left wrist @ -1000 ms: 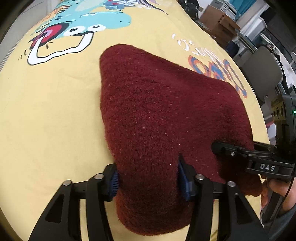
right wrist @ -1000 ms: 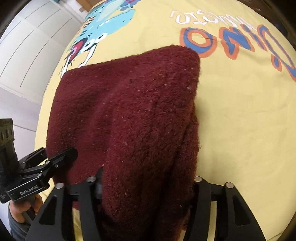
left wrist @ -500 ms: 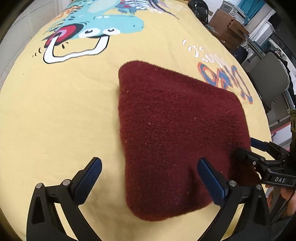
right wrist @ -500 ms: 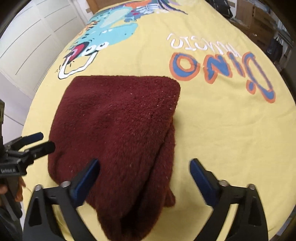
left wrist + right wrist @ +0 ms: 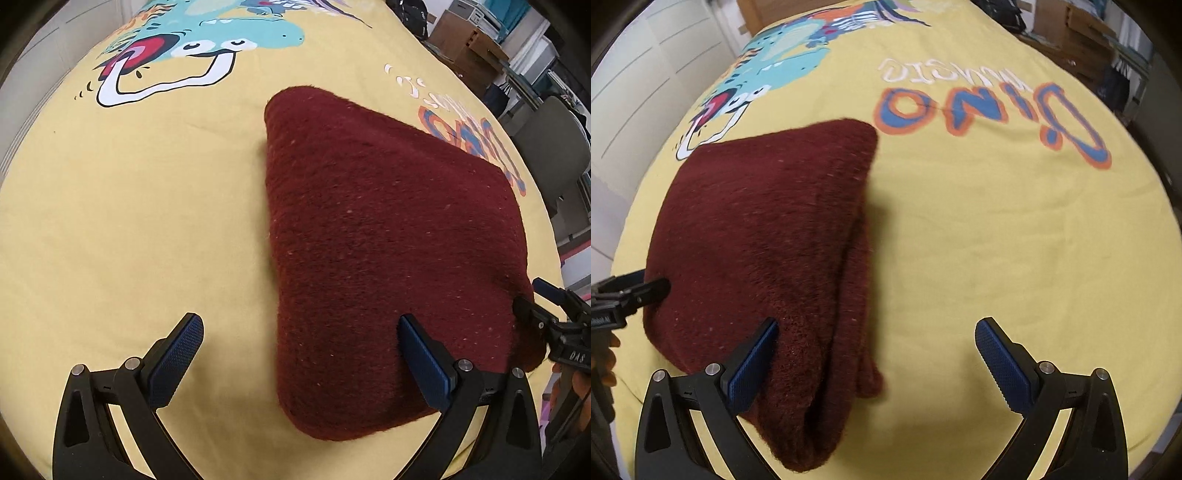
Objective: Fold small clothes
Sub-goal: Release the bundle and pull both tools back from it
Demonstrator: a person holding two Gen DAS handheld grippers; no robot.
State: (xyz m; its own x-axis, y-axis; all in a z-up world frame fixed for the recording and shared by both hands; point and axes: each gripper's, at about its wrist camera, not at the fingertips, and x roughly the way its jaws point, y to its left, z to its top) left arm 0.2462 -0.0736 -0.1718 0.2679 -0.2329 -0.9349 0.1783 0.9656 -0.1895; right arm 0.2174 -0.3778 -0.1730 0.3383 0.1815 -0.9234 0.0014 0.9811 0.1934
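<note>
Both grippers have just released the garment. A second ago each clamped a bunched near edge; the jaws have just been opening and now stand wide, pads clear of the fabric.

The left gripper (image 5: 301,354) points steeply down, straddling the garment's (image 5: 380,258) near left corner, which lies flat between the jaws, unpressed. The right gripper (image 5: 875,358) points likewise, its jaws spanning the layered right edge of the garment (image 5: 768,236) and bare sheet (image 5: 1015,229).

The garment lies folded on the sheet (image 5: 129,221). Judgement: this fold is finished, apart from any smoothing.
</note>
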